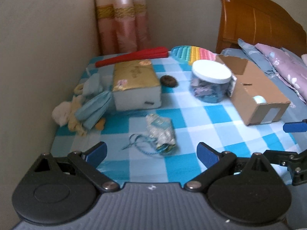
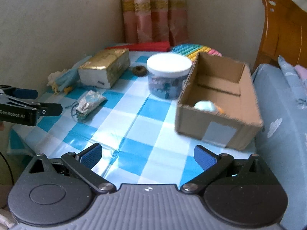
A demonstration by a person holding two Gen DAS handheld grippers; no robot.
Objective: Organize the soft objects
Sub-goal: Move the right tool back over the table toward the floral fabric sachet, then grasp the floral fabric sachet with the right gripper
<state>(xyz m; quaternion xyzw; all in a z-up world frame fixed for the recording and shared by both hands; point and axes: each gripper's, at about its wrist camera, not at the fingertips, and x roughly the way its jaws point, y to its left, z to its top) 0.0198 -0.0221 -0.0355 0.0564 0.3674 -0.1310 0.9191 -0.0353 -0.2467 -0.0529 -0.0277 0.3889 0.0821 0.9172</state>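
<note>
A small silvery drawstring pouch with a teal cord lies on the blue checked tablecloth, just ahead of my left gripper, which is open and empty. The pouch also shows at the left of the right wrist view. A heap of soft cloth pieces, pale blue, cream and white, sits at the table's left edge. An open cardboard box at the right holds a pale blue soft ball. My right gripper is open and empty over the cloth, left of the box.
A gold-topped tissue pack, a brown hair tie, a white-lidded clear jar, a red folded item and a rainbow pop mat fill the back. Walls and a curtain close the left and rear; a bed lies right.
</note>
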